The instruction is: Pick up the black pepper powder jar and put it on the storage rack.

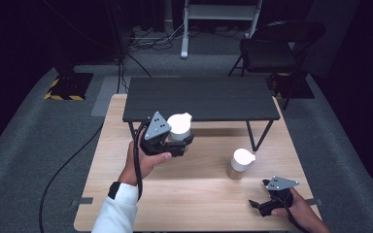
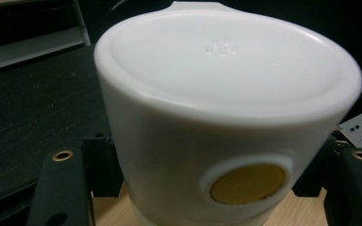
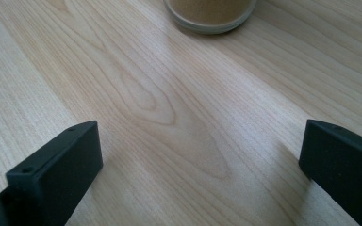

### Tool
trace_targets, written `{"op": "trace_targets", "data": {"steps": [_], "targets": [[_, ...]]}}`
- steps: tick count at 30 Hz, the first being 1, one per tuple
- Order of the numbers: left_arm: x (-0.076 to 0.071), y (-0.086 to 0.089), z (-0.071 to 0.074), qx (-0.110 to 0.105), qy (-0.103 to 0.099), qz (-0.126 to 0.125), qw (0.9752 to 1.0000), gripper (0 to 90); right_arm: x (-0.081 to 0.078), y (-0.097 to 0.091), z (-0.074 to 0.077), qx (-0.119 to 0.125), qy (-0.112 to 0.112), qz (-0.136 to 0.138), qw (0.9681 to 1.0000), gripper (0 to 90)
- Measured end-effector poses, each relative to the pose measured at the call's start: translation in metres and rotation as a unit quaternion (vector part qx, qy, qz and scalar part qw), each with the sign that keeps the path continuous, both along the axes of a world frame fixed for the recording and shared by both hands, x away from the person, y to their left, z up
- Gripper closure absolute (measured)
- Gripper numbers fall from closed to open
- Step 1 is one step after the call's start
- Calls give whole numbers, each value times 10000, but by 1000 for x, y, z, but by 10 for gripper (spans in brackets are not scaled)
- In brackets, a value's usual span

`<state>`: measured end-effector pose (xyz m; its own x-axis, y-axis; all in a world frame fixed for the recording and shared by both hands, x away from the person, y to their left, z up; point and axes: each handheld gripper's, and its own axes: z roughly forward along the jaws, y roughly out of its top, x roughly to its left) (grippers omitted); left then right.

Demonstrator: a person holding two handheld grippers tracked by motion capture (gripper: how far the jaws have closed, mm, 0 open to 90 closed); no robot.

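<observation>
Jaws of the left gripper point(image 1: 180, 144) are clamped on the sides of a white lidded jar point(image 1: 179, 126), held off the wooden table point(image 1: 194, 194) just in front of the low black shelf point(image 1: 201, 98). From the left gripper view the jar point(image 2: 226, 117) sits between the two black jaws, its lid tilted slightly toward the camera, a round yellow window low on its wall. Over at the near right edge of the table, the right gripper point(image 1: 260, 205) rests with its jaws spread wide and nothing between them; its own view has bare wood ahead and the base of a second jar point(image 3: 210, 14) at the top. That second jar point(image 1: 240, 164) stands upright right of centre, well apart from both grippers.

The risk appears to lie in the grip: the wall looks smooth and rounded (and the hold seems low on the body), so the jar could pivot or slide out and drop onto the table. A swing toward the shelf edge could knock it loose, and a loose lid might spill the contents.
</observation>
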<state>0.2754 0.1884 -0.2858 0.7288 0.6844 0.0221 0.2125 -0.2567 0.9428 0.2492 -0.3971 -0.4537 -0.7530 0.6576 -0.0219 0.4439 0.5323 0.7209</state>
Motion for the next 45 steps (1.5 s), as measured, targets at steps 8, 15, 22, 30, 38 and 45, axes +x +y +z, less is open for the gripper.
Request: {"op": "trace_targets", "data": {"steps": [8, 15, 22, 30, 38, 45], "targets": [[13, -5, 14, -70, -30, -8, 10000, 300, 0, 1, 0, 3, -4, 17, 10000, 0], [23, -10, 22, -119, -44, 27, 9999, 300, 0, 1, 0, 2, -7, 23, 10000, 0], [30, -16, 27, -82, -27, 94, 9999, 300, 0, 0, 0, 3, -7, 23, 10000, 0], [42, -17, 32, -77, -6, 207, 9998, 301, 0, 0, 0, 4, -6, 23, 10000, 0], [51, -21, 33, -127, -19, 356, 9993, 301, 0, 0, 0, 5, -6, 23, 10000, 0], [64, -30, 35, -77, -64, 460, 9989, 301, 0, 0, 0, 5, -6, 23, 10000, 0]]}}
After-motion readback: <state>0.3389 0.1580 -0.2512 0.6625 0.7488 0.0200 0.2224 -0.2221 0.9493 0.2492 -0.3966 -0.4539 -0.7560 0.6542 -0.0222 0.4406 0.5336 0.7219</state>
